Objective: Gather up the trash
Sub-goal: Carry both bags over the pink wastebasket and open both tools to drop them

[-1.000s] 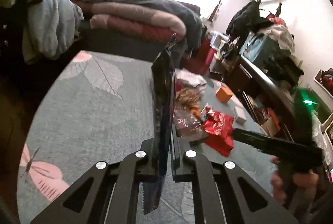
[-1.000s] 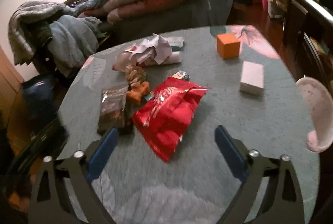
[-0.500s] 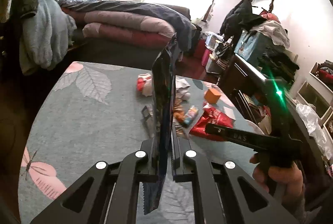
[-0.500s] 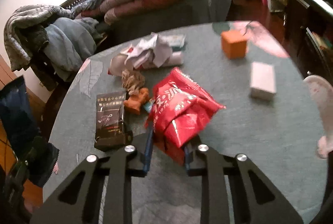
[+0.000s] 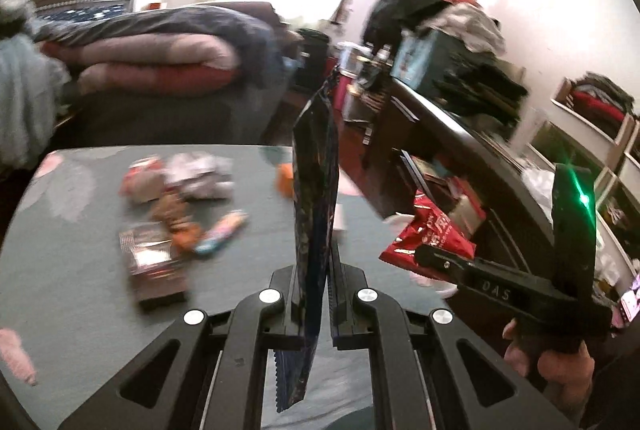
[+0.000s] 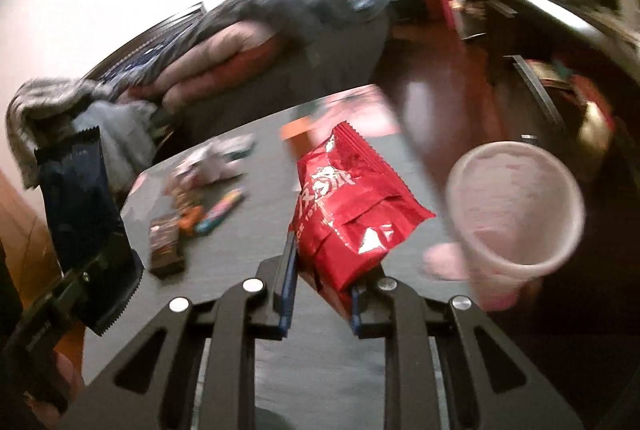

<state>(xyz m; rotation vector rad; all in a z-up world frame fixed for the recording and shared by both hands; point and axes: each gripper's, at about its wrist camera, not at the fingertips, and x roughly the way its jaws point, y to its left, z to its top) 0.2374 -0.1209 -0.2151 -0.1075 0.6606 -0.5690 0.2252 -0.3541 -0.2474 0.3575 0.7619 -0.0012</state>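
My left gripper (image 5: 316, 304) is shut on a dark blue snack wrapper (image 5: 314, 198) that stands upright and edge-on between its jaws. My right gripper (image 6: 322, 286) is shut on a red foil snack bag (image 6: 352, 206), lifted clear of the dark green table (image 6: 260, 226). A pink bin (image 6: 516, 214) with an open mouth stands just right of the red bag, beyond the table's edge. In the left wrist view the right gripper (image 5: 420, 256) holds the red bag (image 5: 432, 230) at the right. Several pieces of trash (image 5: 172, 214) lie on the table.
On the table lie a brown packet (image 6: 166, 242), crumpled white paper (image 6: 212, 162), an orange block (image 5: 285, 180) and small wrappers. A bed piled with blankets (image 5: 160, 58) stands behind. A dark cabinet (image 5: 460, 142) with clutter runs along the right. A hand (image 5: 548, 358) holds the right gripper.
My right gripper went from open above the red bag to shut on it, then lifted it rightwards towards the pink bin. My left gripper swung right with the blue wrapper.
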